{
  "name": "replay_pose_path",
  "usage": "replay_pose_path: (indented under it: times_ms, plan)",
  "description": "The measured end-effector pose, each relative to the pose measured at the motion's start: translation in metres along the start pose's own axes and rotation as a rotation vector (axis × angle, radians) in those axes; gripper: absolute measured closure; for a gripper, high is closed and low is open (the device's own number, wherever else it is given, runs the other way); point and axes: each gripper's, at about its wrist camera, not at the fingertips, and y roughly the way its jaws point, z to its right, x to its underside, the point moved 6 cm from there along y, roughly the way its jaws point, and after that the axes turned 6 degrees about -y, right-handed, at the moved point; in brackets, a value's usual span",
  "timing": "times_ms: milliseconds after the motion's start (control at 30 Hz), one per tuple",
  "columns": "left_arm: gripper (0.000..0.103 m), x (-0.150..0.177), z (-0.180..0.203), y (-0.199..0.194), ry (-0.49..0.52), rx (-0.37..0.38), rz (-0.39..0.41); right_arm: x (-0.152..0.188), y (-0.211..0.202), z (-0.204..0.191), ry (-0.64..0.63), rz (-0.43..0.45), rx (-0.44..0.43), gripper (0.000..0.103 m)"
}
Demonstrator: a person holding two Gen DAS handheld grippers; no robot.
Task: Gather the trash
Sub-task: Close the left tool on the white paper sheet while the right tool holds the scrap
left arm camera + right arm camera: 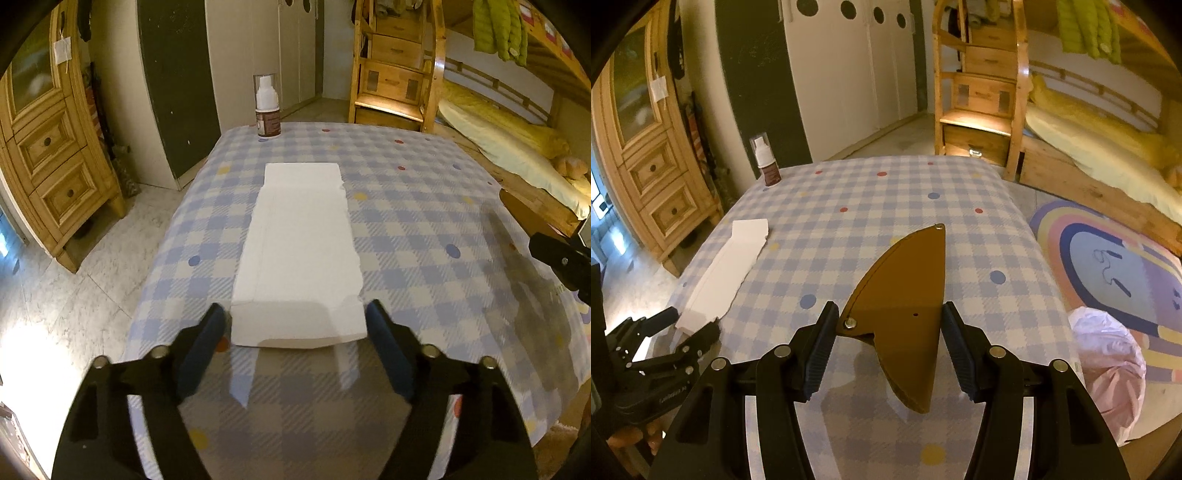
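The left gripper [295, 321] stands wide around the near end of a white torn cardboard strip [299, 251], pads just beside its edges. The right gripper [888, 328] clamps a brown fan-shaped cardboard piece [905, 295] above the checked tablecloth [849, 206].

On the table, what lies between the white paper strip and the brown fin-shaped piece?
Nothing: in the right wrist view only bare checkered tablecloth separates the white paper strip from the brown fin-shaped piece.

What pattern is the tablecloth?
Tablecloth: blue-and-cream check with scattered coloured dots; right wrist view shows it best.
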Motion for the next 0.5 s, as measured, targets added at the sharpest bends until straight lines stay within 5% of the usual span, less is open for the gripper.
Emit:
replay_pose_path:
  times_ms: [500]
  plan:
    - [0.042,-0.017,0.003,-0.036,-0.082,0.117,0.108,0.002,-0.008,0.013,0.022,0.015,0.004,0.046]
